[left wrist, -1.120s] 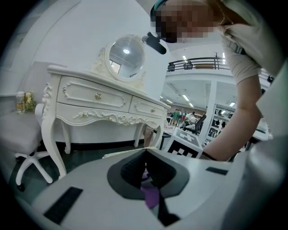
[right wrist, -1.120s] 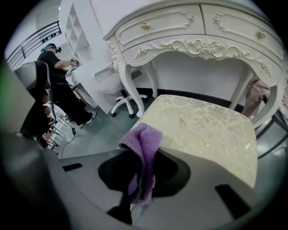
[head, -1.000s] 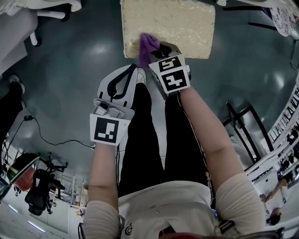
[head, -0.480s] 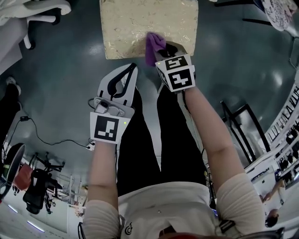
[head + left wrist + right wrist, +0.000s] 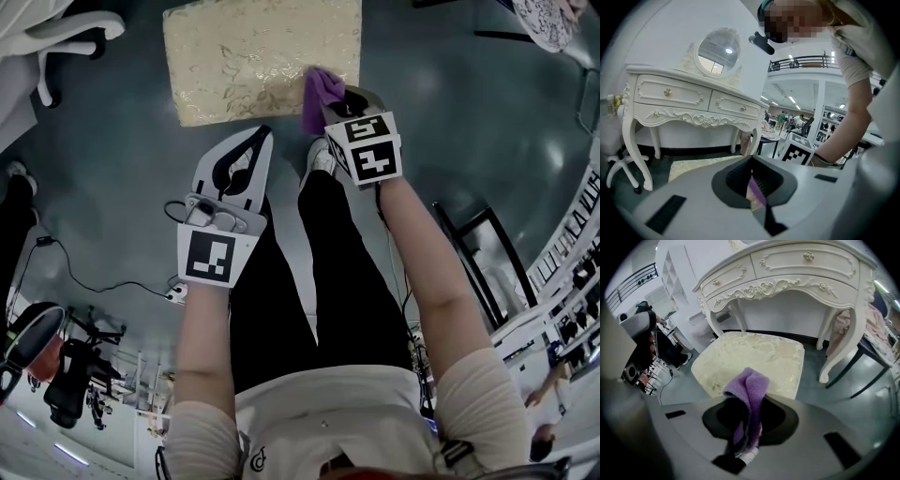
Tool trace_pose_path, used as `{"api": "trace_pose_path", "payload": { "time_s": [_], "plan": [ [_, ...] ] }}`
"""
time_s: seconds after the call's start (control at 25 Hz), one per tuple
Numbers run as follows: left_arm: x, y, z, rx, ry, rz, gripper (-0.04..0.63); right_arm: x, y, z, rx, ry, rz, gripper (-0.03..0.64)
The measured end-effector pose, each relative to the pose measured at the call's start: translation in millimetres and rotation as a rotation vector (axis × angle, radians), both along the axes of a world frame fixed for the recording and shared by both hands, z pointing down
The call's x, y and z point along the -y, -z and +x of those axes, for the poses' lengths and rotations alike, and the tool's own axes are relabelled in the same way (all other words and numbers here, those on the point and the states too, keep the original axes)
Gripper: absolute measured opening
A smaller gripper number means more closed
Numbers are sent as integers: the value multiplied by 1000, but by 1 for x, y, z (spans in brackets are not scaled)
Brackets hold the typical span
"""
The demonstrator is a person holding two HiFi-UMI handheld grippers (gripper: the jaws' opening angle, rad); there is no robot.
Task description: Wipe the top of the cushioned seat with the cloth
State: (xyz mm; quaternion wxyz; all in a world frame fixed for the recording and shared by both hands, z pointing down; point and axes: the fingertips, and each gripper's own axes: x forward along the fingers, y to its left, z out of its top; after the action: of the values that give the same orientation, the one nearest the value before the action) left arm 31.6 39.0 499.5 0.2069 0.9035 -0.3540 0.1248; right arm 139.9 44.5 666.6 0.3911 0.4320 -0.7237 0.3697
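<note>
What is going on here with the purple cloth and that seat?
A person is wiping a cushioned seat using two handheld tools. The right tool is shut on a purple cloth, held at the seat's near right corner. The left tool is shut and empty, hanging off the seat over the floor. A white dresser stands behind the seat.

A white carved dressing table [image 5: 689, 101] with an oval mirror [image 5: 716, 52] stands on a glossy dark floor [image 5: 112, 187].
</note>
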Motion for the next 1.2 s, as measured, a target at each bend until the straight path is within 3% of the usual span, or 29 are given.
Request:
{"api": "trace_pose_path", "payload": {
  "time_s": [0.44, 0.76, 1.0, 1.2],
  "plan": [
    [-10, -4, 46, -17, 18, -7, 12, -8, -7, 58, -31, 22, -9, 84],
    [-11, 8, 54, -14, 17, 8, 12, -14, -2, 87, -90, -10, -30, 81],
    [-8, 39, 43, -28, -2, 25, 12, -10, 45, 74, -61, -27, 42, 81],
    [6, 75, 25, 20, -29, 73, 12, 10, 109, 51, -15, -37, 150, 83]
  ]
}}
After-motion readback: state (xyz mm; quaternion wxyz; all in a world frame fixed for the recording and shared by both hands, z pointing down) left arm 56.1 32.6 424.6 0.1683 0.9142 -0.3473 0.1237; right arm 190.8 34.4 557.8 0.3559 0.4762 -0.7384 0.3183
